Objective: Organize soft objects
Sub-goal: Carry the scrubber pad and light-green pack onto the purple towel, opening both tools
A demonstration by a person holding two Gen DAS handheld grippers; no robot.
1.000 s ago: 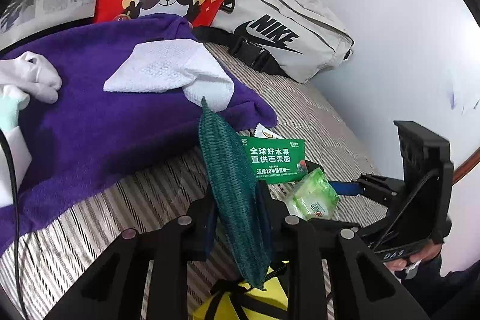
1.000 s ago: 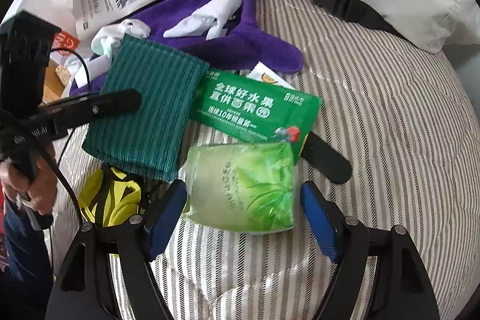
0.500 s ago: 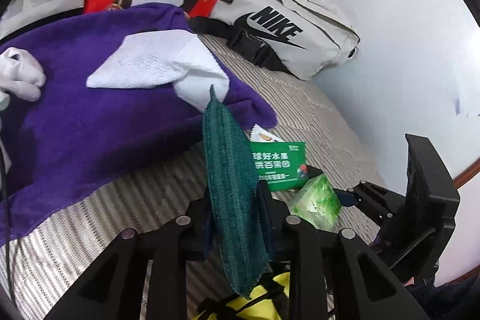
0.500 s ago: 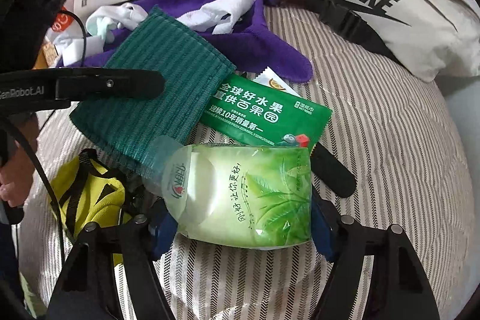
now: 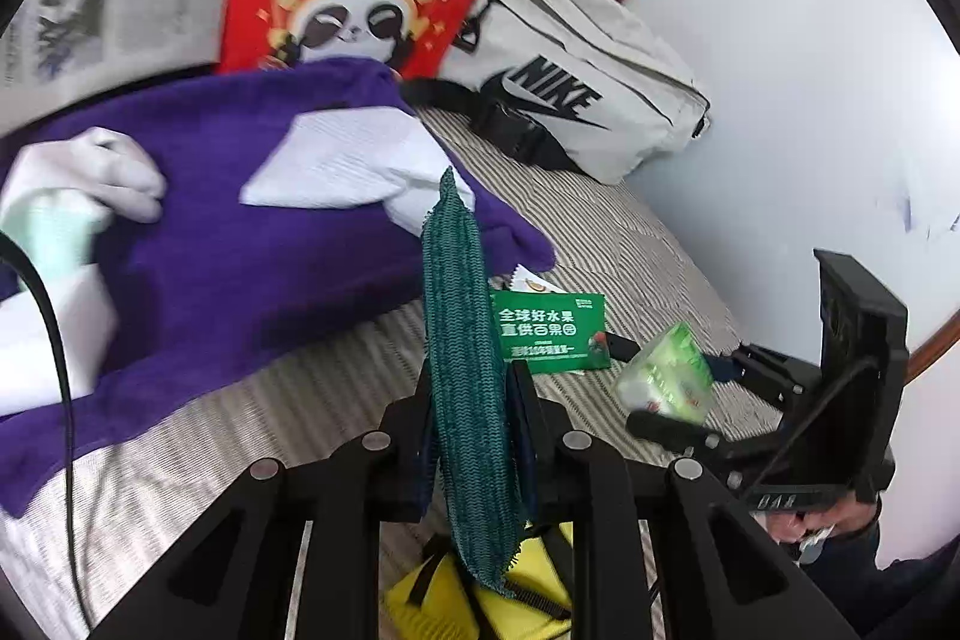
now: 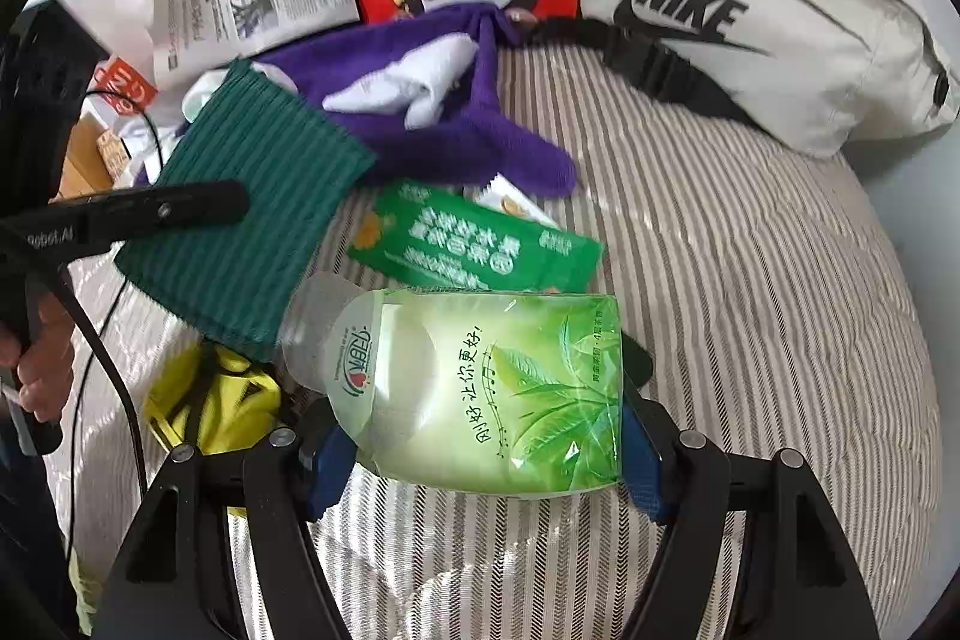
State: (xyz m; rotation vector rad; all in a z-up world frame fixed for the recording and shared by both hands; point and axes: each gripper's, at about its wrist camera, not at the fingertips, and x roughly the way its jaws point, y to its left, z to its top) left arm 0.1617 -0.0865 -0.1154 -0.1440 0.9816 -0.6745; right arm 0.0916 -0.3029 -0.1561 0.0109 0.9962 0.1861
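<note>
Soft goods first: your left gripper has its fingers pinched on the dark green ribbed knit cloth, which hangs edge-on between them, clear of the grey striped bedcover. Gripping it near the middle lets both ends drape free, prob. so it won't drag on the yellow strapped pouch below.

Your right gripper has been closing and now presses both blue pads on the sides of the pale green leaf-print tissue pack, held flat w/ its flap end toward the cloth. Wide stance suits the pack's width; plastic looks slippery, so squeeze could slide.

Left on the bed: green printed sachet, purple fleece towel w/ white cloth on it, beige Nike waist bag at the back.
</note>
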